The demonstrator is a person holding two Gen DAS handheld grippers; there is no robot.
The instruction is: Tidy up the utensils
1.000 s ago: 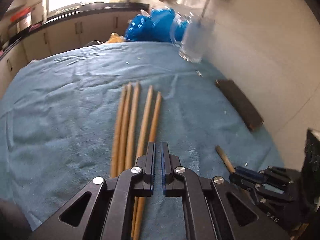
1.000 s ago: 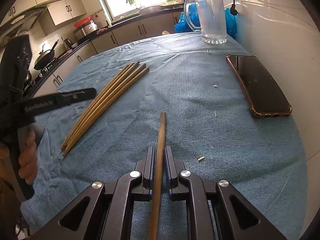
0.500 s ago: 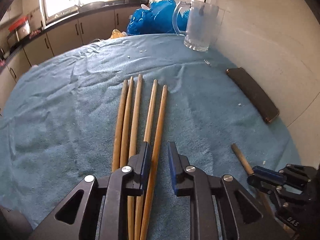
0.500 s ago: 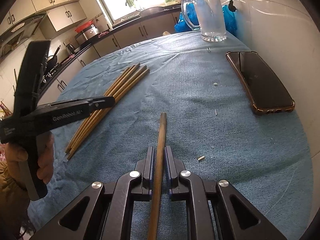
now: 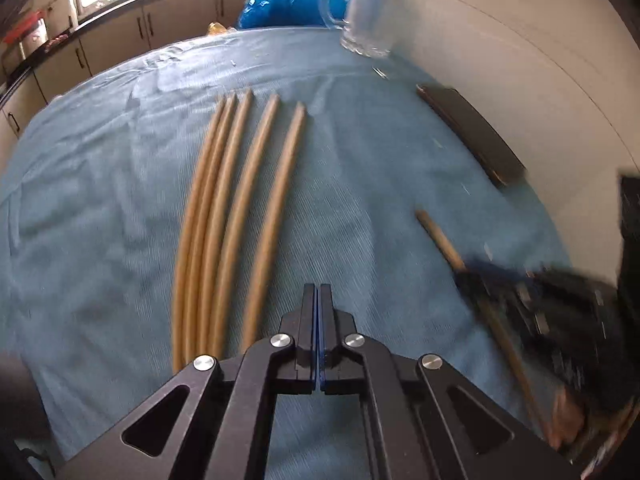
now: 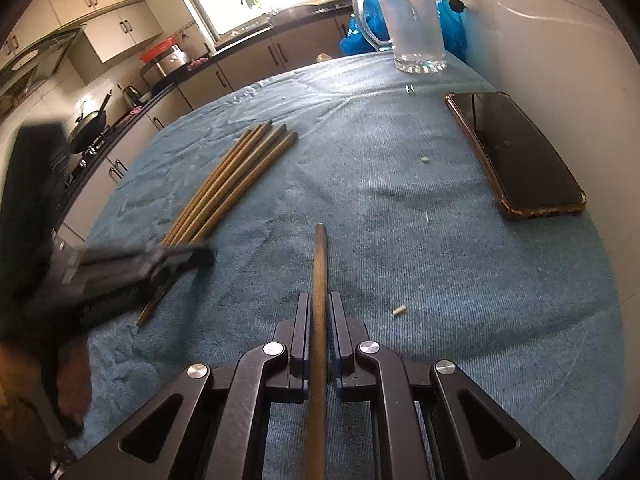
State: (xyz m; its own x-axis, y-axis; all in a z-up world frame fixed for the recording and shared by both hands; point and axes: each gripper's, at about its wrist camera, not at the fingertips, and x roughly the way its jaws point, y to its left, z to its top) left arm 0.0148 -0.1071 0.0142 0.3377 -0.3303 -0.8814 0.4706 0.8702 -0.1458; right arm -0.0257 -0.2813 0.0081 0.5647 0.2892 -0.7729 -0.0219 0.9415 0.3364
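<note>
Several wooden chopsticks [image 5: 236, 216] lie side by side on the blue cloth, also in the right wrist view [image 6: 236, 176]. My left gripper [image 5: 319, 292] is shut and empty, just right of their near ends; it shows blurred in the right wrist view [image 6: 204, 254]. My right gripper [image 6: 320, 300] is shut on a single chopstick [image 6: 320, 264] that points forward above the cloth. That chopstick [image 5: 440, 240] and the right gripper [image 5: 476, 276] show blurred at the right of the left wrist view.
A glass mug [image 6: 412, 28] stands at the far end of the table near the wall. A black phone [image 6: 516, 156] lies along the right edge by the wall. A blue bag [image 5: 292, 0] lies behind the mug. Small crumbs [image 6: 399, 311] dot the blue cloth [image 6: 400, 216].
My left gripper was part open around a chopstick half a second ago; now it is shut, empty, shifted right of the row. The right gripper still holds its chopstick, barely moved.
</note>
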